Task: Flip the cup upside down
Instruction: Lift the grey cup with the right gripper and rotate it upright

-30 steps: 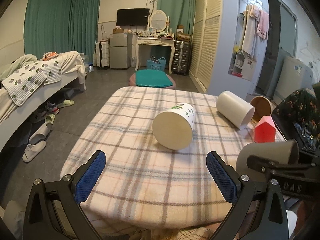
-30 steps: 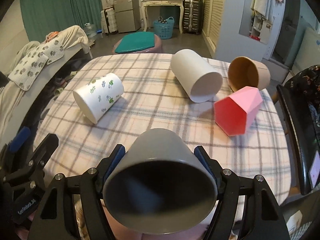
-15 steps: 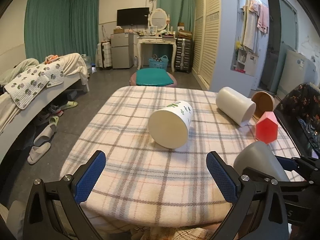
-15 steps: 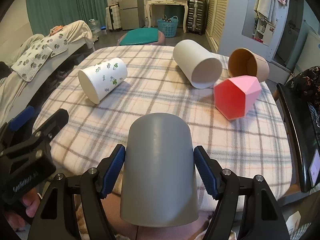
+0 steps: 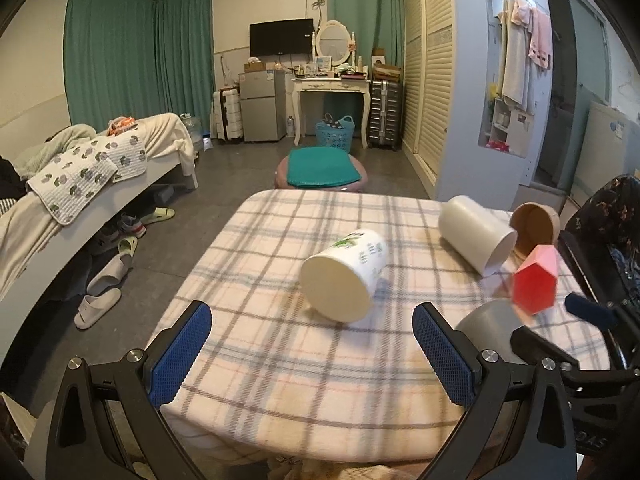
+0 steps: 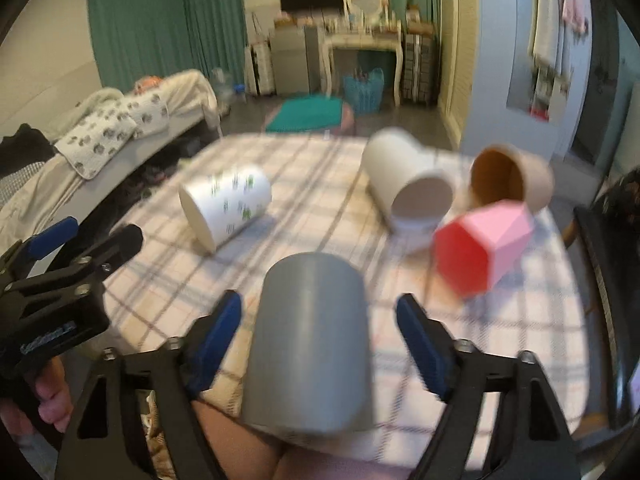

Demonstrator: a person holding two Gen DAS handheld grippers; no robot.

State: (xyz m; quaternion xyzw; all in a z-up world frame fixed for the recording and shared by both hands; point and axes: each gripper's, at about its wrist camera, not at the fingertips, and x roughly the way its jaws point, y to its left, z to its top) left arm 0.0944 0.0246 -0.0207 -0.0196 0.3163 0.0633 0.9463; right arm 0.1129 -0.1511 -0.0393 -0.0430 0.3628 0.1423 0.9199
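Grey cup (image 6: 308,344): stands mouth-down, closed base up, on the near edge of the plaid surface (image 5: 280,360); half a second ago it sat the same way but was clamped, a second ago its open mouth faced your right camera.
Right tongs (image 6: 320,332): released; both blue pads now stand apart from the cup wall with a gap on each side, where before they pressed it.
What changed: you rolled the cup over, set it down, then let go; right view is motion-blurred, so I judge the tongs are backing off.
Task meaning: flip looks done for this cup; judged from its stance, it sits steady on its rim, though the rim's contact with the cloth is partly hidden at the bottom of the frame.
Left tongs (image 5: 312,356): spread wide, holding nothing, hovering at the near edge of the surface, aimed toward the leaf-print cup (image 5: 344,276).
Leaf-print cup: lies on its side mid-surface, same as before.
White cup (image 5: 476,240): on its side, far right, touching or just beside the brown cup (image 5: 536,228); cannot tell which.
Pink cup (image 5: 536,280): faceted, on its side, near the grey cup.
Next call: likely the leaf-print cup, if more flips are wanted.
Risk: soft cloth edge near the grey cup; a nudge on withdrawal could tip it.
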